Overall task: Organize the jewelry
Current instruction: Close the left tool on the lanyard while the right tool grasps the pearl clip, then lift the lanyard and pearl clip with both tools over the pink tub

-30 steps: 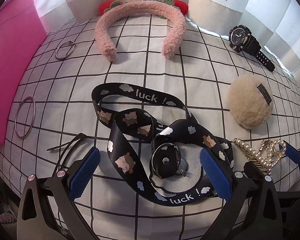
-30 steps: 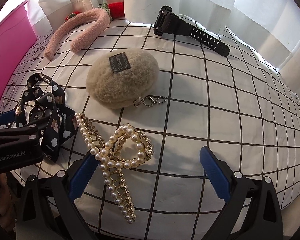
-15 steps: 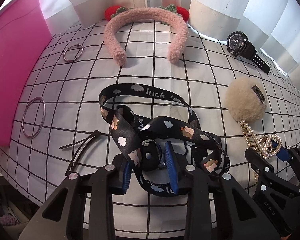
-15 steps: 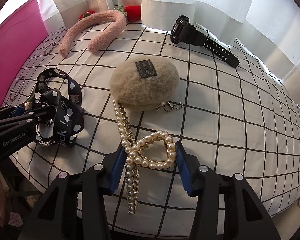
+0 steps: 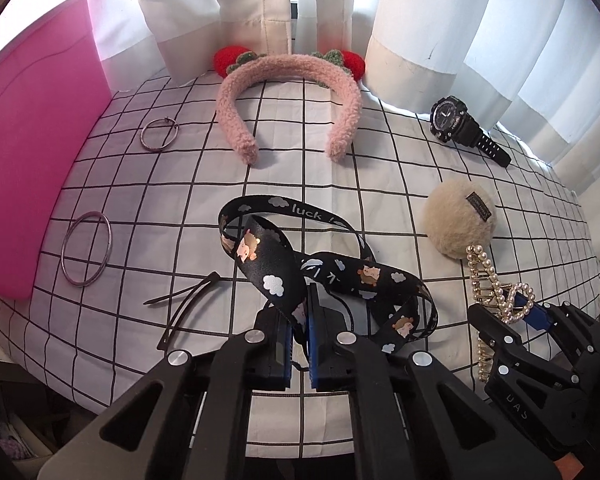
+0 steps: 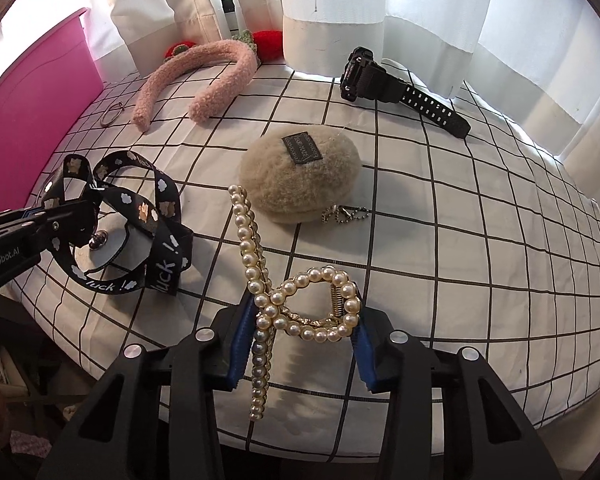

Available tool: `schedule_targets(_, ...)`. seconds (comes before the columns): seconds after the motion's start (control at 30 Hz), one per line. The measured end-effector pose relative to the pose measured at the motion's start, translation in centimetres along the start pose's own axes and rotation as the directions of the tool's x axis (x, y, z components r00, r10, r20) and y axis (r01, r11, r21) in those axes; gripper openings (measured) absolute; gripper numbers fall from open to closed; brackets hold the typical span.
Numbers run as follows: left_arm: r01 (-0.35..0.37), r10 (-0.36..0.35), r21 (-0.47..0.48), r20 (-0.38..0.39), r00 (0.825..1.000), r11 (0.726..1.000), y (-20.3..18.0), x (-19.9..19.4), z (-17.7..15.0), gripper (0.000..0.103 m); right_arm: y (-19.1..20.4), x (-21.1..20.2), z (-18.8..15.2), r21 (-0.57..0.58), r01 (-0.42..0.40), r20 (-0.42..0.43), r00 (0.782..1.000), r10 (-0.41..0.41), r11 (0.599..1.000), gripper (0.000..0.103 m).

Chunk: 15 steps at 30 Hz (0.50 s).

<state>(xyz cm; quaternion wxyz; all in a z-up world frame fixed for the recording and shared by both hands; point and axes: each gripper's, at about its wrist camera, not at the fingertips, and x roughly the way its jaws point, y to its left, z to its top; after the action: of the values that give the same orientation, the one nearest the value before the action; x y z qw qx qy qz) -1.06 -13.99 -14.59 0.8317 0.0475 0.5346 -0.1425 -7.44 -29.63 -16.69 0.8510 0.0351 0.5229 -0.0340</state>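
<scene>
My left gripper (image 5: 299,340) is shut on the black "luck" lanyard (image 5: 340,276) and holds it lifted off the checked cloth; it also shows in the right wrist view (image 6: 140,216). My right gripper (image 6: 298,344) is shut on the pearl hair claw (image 6: 284,300), which hangs between the blue pads above the cloth; the claw shows in the left wrist view (image 5: 500,292) too. The pink bin (image 5: 32,152) stands at the left edge.
On the cloth lie a pink fuzzy headband (image 5: 288,92), a black watch (image 5: 460,124), a beige plush pouch (image 6: 300,172) with a ball chain (image 6: 346,214), two metal rings (image 5: 86,254) (image 5: 159,135) and a black hair clip (image 5: 184,304). Curtains hang behind.
Both grippers went from open to shut: the left on the lanyard, the right on the pearl claw. Both items have since been lifted off the cloth.
</scene>
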Motion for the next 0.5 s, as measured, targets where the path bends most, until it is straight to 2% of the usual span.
schedule_targets(0.2, 0.021, -0.020, -0.015, 0.036, 0.999, 1.000, 0.9, -1.5, 0.5, 0.006, 0.2, -0.9, 0.2, 0.006, -0.002, 0.020, 1.000, 0.001, 1.000, 0.041)
schedule_targets(0.23, 0.025, -0.024, -0.015, 0.046, 0.999, 1.000, 1.0, -1.9, 0.6, 0.006, 0.3, -1.2, 0.2, -0.008, 0.017, 0.068, 0.998, -0.016, 1.000, 0.041)
schedule_targets(0.5, 0.057, -0.054, -0.016, 0.140, 0.989, 0.998, 1.5, -6.0, 2.2, 0.006, 1.1, -3.9, 0.7, -0.006, 0.011, 0.136, 0.991, -0.010, 1.000, 0.041)
